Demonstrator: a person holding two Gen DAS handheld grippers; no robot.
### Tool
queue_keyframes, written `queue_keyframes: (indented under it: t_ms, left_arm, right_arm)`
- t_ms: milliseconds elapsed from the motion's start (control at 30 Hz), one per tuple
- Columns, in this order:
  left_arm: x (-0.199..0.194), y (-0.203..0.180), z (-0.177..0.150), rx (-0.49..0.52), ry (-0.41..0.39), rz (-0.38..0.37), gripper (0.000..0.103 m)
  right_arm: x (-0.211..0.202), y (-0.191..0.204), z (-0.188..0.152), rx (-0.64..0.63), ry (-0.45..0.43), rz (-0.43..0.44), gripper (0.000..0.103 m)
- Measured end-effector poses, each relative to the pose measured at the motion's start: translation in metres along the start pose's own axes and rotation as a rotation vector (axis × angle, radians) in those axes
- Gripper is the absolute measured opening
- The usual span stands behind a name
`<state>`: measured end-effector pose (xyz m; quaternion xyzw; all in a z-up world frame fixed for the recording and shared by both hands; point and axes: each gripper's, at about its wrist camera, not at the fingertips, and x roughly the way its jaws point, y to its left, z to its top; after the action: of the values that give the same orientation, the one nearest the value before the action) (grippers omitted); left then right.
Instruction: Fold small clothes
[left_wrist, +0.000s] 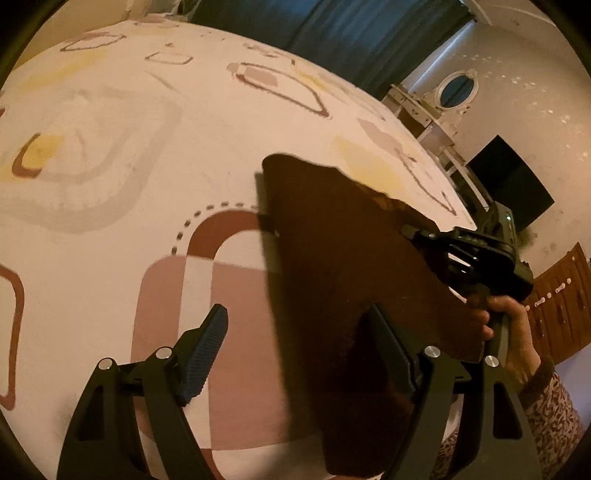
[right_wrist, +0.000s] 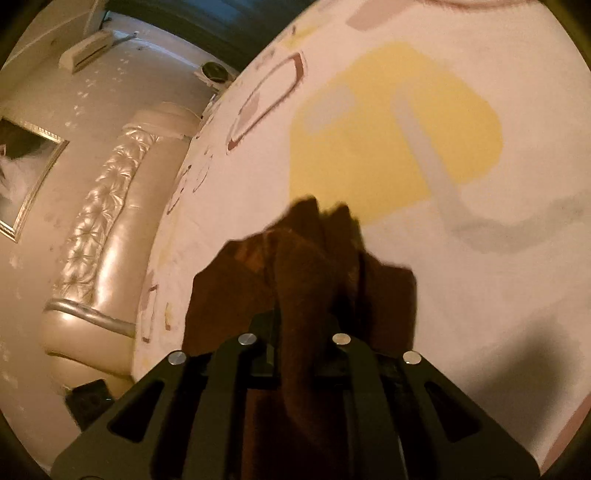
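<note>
Brown cloth (right_wrist: 295, 295) is bunched between the right gripper's (right_wrist: 295, 328) fingers, which pinch it tight low in the frame. In the left view, the left gripper (left_wrist: 295, 354) has its fingers spread wide, and the cloth hangs in the middle right. Behind it lies the bed (left_wrist: 129, 147), then blue curtains (left_wrist: 332, 26) at the top.

No legible text, label, brand or number in either view. The right gripper (left_wrist: 480, 254) carries faint raised marks on its black body (too blurred to read). Bedsheet (left_wrist: 110, 184) bears only printed shapes.
</note>
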<state>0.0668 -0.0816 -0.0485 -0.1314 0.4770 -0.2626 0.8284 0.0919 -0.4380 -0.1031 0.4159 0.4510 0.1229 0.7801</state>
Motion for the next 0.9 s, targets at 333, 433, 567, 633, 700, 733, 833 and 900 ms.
queue_keyframes:
  t_ms: [333,433,567,633,700,733,833,900]
  left_arm:
    - [-0.049,-0.011,-0.032,0.167,-0.058,-0.026,0.077]
    - [-0.055,-0.031,-0.053,0.307,-0.06,0.006,0.077]
    - [-0.048,-0.051,-0.073,0.435,-0.058,0.065,0.077]
    - [-0.043,-0.052,-0.075,0.436,-0.05,0.08,0.077]
    - [-0.039,-0.052,-0.074,0.421,-0.061,0.109,0.077]
    - [-0.036,-0.051,-0.073,0.408,-0.066,0.125,0.077]
    - [-0.027,-0.048,-0.073,0.39,-0.052,0.138,0.077]
    - [-0.022,-0.046,-0.078,0.403,-0.042,0.176,0.077]
  right_arm:
    - [-0.088,-0.001,-0.059,0.059,-0.04,0.068,0.049]
    - [-0.103,-0.003,-0.088,0.068,-0.008,0.052,0.049]
    - [-0.107,-0.004,-0.116,0.111,0.035,0.049,0.049]
    - [-0.106,-0.003,-0.125,0.124,0.053,0.072,0.049]
    - [-0.106,-0.001,-0.133,0.125,0.054,0.068,0.049]
    - [-0.105,0.0,-0.136,0.128,0.058,0.076,0.049]
    - [-0.105,0.0,-0.14,0.142,0.058,0.086,0.049]
    - [-0.104,0.0,-0.14,0.155,0.054,0.09,0.049]
